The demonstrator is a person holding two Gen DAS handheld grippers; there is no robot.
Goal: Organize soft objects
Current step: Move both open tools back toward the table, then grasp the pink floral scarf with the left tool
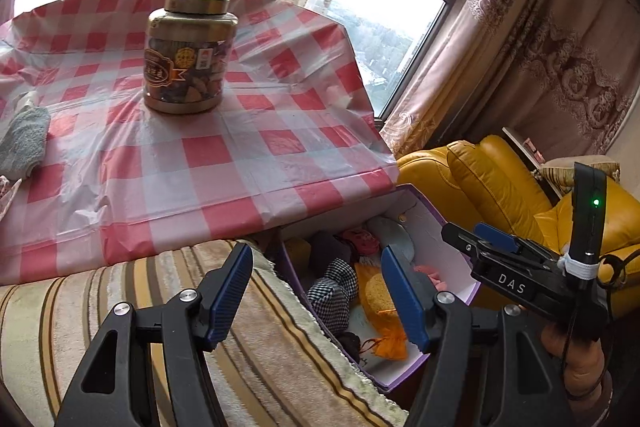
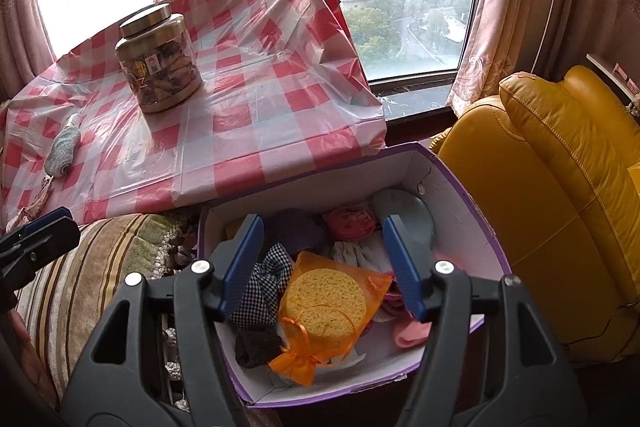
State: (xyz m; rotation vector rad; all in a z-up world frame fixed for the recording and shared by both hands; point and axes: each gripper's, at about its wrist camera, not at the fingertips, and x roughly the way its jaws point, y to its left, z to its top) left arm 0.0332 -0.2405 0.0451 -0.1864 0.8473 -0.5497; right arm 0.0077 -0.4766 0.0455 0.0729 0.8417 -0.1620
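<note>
Right wrist view shows the right hand-held gripper [image 2: 324,267] spread and empty above the purple box [image 2: 460,187], where the light, squashy bagged sponge [image 2: 326,301] lies, probably best pinched mid-body.

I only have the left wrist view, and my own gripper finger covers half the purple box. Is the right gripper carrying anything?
Observer: No. The right gripper hangs open over the purple box, with nothing between its pads.
Operator: What is the yellow thing I half see in there?
Observer: A round yellow sponge inside an orange mesh bag, lying on top of the pile.
Operator: Anything beside it on the right?
Observer: A pink cloth item lies by the box's near right wall.
</note>
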